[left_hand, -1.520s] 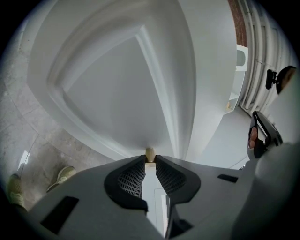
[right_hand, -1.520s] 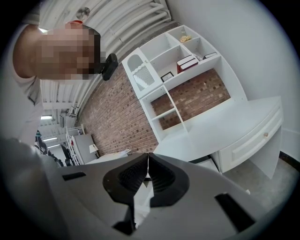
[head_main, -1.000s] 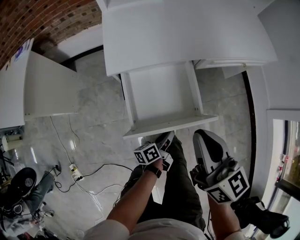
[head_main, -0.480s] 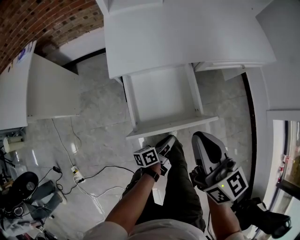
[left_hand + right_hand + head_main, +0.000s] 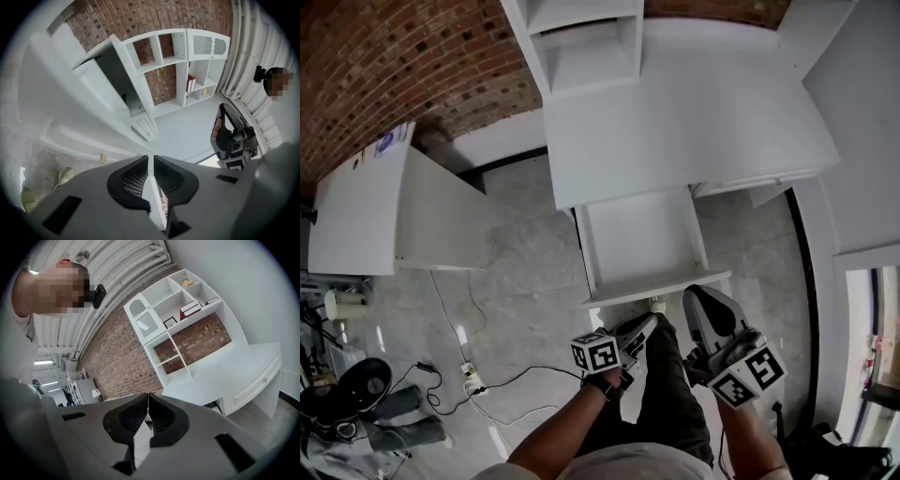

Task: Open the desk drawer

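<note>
The white desk has its middle drawer pulled out, showing an empty inside. The drawer front faces me, with a small knob below its edge. My left gripper hangs just short of that front, apart from it. Its jaws are closing to a thin gap with nothing between them. The drawer front lies low at the left of the left gripper view. My right gripper is beside it on the right, shut and empty.
A shelf unit stands on the desk against the brick wall. A second white table is on the left. Cables and a power strip lie on the marble floor. A closed side drawer is at the desk's right.
Both grippers have risen, the left one more, and the left now sits back from the drawer front. The head view has swung up to show more desk and wall. The drawer stays open.
</note>
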Demonstrator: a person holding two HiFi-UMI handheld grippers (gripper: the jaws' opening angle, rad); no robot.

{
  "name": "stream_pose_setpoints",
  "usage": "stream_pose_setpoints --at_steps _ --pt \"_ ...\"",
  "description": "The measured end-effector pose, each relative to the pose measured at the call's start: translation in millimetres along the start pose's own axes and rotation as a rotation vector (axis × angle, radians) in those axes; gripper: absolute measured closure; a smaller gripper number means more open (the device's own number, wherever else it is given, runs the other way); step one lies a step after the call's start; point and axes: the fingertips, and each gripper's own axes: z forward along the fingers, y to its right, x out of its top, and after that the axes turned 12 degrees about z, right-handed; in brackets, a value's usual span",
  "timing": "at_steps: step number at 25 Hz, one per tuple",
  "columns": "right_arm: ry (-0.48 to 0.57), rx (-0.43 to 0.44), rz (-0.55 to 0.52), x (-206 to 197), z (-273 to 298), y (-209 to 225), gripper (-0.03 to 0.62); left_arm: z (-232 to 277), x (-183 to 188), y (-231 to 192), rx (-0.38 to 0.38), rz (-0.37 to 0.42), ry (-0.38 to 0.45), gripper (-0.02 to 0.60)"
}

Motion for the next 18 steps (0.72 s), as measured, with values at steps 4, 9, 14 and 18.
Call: stream_pose_setpoints --at_steps 4,9,14,18 --pt "0.008 0.018 0.011 19 4 -18 0.576 -18 46 41 -0.053 0.067 0.04 0.556" --pt "0.015 0.039 0.008 46 6 -43 0.576 -43 102 102 -0.093 0.163 0.097 0.569" --pt "0.011 0.053 -0.022 71 8 -74 0.576 -66 152 159 -0.129 0.251 0.166 0.569" --pt "0.012 0.071 -0.055 92 5 -98 0.576 -81 194 209 -0.143 0.364 0.214 0.569"
